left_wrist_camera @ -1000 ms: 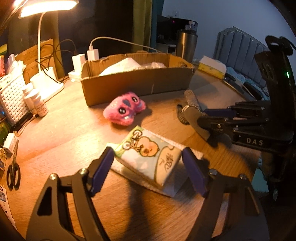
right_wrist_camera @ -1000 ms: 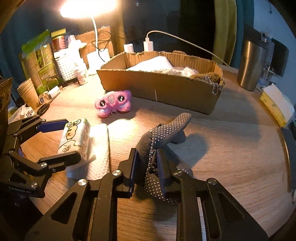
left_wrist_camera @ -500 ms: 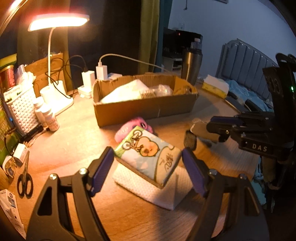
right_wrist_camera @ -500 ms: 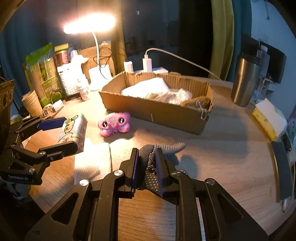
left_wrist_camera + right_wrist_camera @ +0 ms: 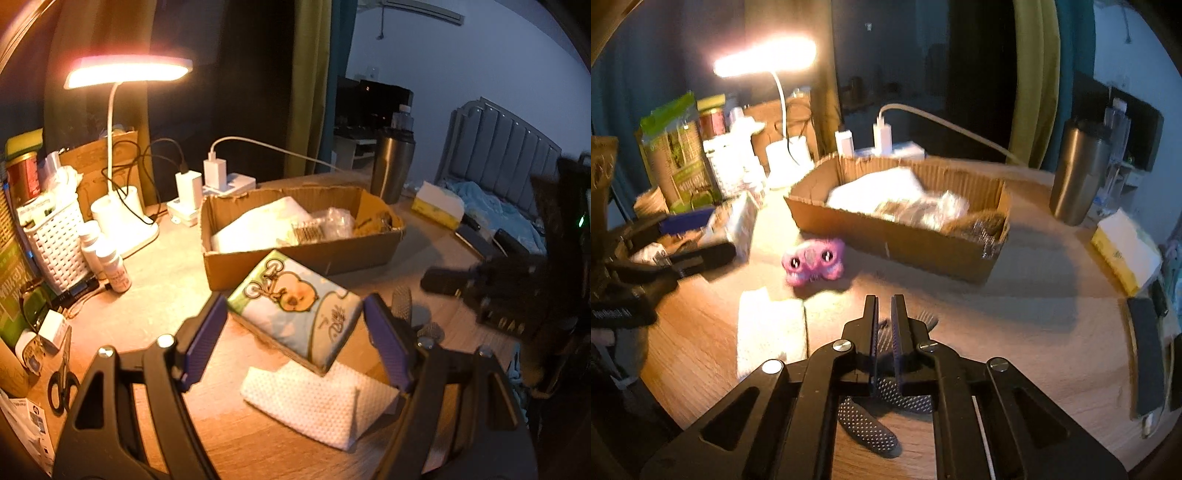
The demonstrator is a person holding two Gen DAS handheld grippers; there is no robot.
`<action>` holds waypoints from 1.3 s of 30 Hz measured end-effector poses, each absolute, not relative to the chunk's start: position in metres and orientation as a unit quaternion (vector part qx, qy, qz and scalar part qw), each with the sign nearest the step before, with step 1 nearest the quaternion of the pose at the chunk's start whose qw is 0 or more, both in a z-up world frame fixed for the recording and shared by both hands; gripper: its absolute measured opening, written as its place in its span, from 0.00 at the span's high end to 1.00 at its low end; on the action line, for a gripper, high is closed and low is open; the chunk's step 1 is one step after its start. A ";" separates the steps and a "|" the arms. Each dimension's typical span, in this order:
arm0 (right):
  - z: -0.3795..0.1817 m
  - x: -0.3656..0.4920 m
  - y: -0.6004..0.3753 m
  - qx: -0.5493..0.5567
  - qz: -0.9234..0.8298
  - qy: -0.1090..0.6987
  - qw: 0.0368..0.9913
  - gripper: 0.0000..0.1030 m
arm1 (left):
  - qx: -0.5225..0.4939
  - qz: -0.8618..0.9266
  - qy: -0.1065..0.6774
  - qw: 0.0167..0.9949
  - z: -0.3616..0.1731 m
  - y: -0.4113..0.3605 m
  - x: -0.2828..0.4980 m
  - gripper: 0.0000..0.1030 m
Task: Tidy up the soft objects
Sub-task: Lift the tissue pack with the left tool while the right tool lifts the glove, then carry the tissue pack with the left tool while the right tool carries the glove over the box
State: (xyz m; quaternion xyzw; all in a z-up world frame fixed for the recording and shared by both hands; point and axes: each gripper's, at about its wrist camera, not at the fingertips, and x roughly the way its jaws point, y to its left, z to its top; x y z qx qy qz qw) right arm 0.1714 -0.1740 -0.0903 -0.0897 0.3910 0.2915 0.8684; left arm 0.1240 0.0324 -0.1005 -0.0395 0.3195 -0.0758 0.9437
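Left gripper: clamped on tissue pack, purple pads pressing both ends, pack raised clear of wooden table and tilted, one corner low over white folded cloth. Printed cartoon face and bicycle uppermost on pack. Cloth lying flat on table directly beneath pack, just in front of cardboard box.

Right gripper: fingers drawn close together, pinching dotted grey glove between them. Glove hanging below fingers, lifted off table; loose end visible through gripper frame. Same glove partly seen in left wrist view, beside right pad of left gripper.

Cardboard box: open-topped, on table behind both grippers, holding white bundle, clear plastic wrap and a brownish item at its right end, identity unclear.

Pink plush toy: on table, just in front of box's near wall, beside white cloth, apart from both grippers.

Surroundings: lit desk lamp at rear left, white basket and small bottles beside lamp base, scissors at left edge, steel tumbler behind box, yellow tissue box at right. Right wrist view blurred.
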 end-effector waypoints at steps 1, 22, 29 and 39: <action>-0.095 0.172 -0.173 -0.089 0.291 0.398 0.865 0.91 | -0.041 -0.074 0.320 0.944 -0.102 0.033 0.124 0.25; -0.144 0.177 -0.141 -0.085 0.296 0.456 0.835 0.69 | -0.066 -0.068 0.322 0.942 -0.114 0.052 0.121 0.25; -0.130 0.174 -0.135 -0.092 0.314 0.441 0.836 0.82 | -0.060 -0.069 0.309 0.947 -0.101 0.054 0.126 0.25; -0.079 0.183 -0.143 -0.087 0.316 0.387 0.862 0.82 | -0.049 -0.067 0.277 0.957 -0.074 0.054 0.136 0.25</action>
